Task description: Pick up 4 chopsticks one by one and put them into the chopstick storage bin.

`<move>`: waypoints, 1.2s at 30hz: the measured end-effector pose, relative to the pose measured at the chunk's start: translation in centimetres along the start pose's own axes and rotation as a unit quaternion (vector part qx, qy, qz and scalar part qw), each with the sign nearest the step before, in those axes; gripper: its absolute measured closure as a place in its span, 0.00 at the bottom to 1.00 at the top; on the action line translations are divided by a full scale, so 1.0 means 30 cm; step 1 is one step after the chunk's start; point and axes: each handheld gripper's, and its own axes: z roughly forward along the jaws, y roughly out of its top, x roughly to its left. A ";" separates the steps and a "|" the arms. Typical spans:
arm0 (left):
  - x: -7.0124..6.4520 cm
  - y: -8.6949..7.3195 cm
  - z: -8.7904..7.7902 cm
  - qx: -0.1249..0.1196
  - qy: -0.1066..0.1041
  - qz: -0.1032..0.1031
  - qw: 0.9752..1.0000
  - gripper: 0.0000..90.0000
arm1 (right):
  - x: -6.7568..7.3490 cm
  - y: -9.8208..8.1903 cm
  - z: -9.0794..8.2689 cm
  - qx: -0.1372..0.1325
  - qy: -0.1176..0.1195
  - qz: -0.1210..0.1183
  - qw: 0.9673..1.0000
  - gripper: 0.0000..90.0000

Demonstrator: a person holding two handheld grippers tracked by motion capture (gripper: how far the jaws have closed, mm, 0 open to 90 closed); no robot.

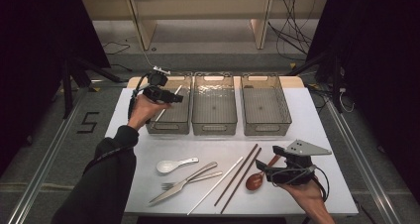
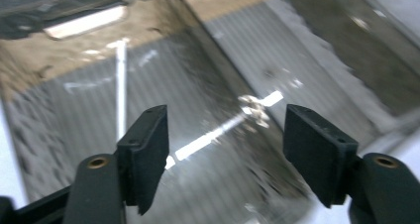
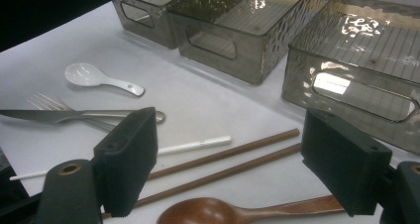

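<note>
White table (image 1: 307, 130); left tongs (image 1: 171, 97) wide, empty, over left bin (image 1: 171, 125); right tongs (image 1: 263, 172) wide, empty.

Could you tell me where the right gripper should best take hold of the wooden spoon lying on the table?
Probably on the handle, coming down from above. The wooden spoon lies flat, its slim handle angling away from the bowl, just before the open right gripper. The round bowl would likely slip between the pads.

1. The middle bin (image 1: 214, 105) stands at the table's (image 1: 307, 115) far side, one bin (image 1: 171, 112) left of it, one bin (image 1: 265, 105) right.
2. A chopstick (image 1: 167, 104) lies in the left bin.
3. Before the middle bin: spoon (image 1: 173, 165), fork (image 1: 190, 180), knife (image 1: 181, 184), another chopstick (image 1: 215, 185), chopstick pair (image 1: 238, 177).
4. Right of those: wooden spoon (image 1: 257, 178).
</note>
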 end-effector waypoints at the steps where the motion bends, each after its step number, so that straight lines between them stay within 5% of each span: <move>1: -0.019 -0.007 -0.013 -0.001 -0.010 0.001 1.000 0.33 | 0.000 0.000 -0.001 0.001 -0.001 0.000 1.000 0.26; 7: -0.147 -0.085 -0.053 0.003 -0.039 0.031 0.999 0.29 | 0.001 0.001 -0.001 0.000 -0.003 0.000 1.000 0.26; 15: -0.277 -0.193 -0.006 0.067 -0.065 0.064 0.994 0.26 | 0.004 0.001 -0.002 0.002 -0.004 -0.002 1.000 0.26; 19: -0.329 -0.228 0.007 0.080 -0.072 0.080 0.991 0.25 | 0.002 0.001 -0.002 0.003 -0.003 -0.001 1.000 0.26; 36: -0.459 -0.317 0.018 0.125 -0.084 0.136 0.979 0.23 | 0.000 0.001 -0.003 0.004 -0.004 0.001 1.000 0.26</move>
